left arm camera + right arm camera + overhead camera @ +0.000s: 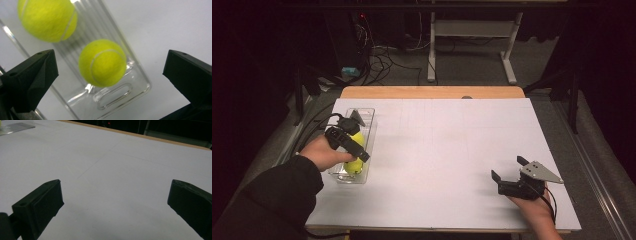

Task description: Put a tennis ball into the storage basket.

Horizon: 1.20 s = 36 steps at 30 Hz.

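Observation:
A clear plastic tray (371, 131) lies lengthwise at the left side of the white table. Two yellow tennis balls are inside it. In the left gripper view one ball (102, 62) rests near the tray's end wall (117, 97), which has a handle slot, and the other ball (47, 18) lies farther along. My left gripper (357, 150) hovers over the tray, open, its jaws wide on either side of the nearer ball (355, 165) without touching it. My right gripper (509, 168) rests low at the right front, open, with nothing between its jaws.
The white sheet (452, 150) covers the table, with a wooden strip (432, 92) at its far edge. The tray's far corner (15, 127) appears top left in the right gripper view. Cables and a desk frame (472, 30) stand on the floor beyond.

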Motion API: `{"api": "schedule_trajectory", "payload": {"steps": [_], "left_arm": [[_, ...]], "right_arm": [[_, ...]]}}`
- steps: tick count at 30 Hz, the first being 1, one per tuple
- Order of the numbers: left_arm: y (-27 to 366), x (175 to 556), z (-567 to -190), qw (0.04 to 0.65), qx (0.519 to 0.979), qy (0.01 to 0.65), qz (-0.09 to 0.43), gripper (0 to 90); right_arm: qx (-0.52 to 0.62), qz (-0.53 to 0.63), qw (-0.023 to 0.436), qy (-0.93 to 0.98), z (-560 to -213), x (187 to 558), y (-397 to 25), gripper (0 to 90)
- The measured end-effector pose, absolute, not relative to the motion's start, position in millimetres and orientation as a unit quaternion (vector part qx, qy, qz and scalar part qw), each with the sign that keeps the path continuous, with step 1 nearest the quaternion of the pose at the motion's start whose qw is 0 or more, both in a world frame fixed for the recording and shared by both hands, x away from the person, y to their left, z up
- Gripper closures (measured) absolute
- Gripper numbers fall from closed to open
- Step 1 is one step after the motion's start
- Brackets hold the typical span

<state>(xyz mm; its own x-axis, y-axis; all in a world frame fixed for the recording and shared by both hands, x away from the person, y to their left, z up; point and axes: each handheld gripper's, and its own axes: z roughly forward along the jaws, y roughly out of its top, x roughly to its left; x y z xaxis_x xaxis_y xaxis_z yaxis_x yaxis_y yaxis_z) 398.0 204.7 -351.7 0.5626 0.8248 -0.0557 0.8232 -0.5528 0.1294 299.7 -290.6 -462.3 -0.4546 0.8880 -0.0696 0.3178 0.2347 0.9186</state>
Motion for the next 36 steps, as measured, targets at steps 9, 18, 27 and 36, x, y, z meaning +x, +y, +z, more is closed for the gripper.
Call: {"api": "schedule_trajectory", "payload": {"steps": [9, 18, 27, 36], "left_arm": [[150.7, 397.7, -352.5, 0.086, 0.900, 0.427, 0.002, 0.7], [103.3, 395.1, -359.2, 0.093, 0.918, 0.385, -0.004, 0.7], [101.6, 379.9, -392.4, 0.179, 0.904, 0.389, -0.008, 1.4], [113.1, 353.3, -436.1, 0.278, 0.871, 0.406, 0.022, 0.9]], "right_arm": [[0.418, 0.456, 0.312, 0.721, -462.0, 299.5, -290.5, 0.0], [0.417, 0.458, 0.311, 0.721, -461.4, 298.9, -290.5, 0.0], [0.414, 0.461, 0.313, 0.720, -460.1, 298.1, -291.0, 0.0], [0.411, 0.461, 0.313, 0.722, -459.9, 297.1, -288.5, 0.0]]}}
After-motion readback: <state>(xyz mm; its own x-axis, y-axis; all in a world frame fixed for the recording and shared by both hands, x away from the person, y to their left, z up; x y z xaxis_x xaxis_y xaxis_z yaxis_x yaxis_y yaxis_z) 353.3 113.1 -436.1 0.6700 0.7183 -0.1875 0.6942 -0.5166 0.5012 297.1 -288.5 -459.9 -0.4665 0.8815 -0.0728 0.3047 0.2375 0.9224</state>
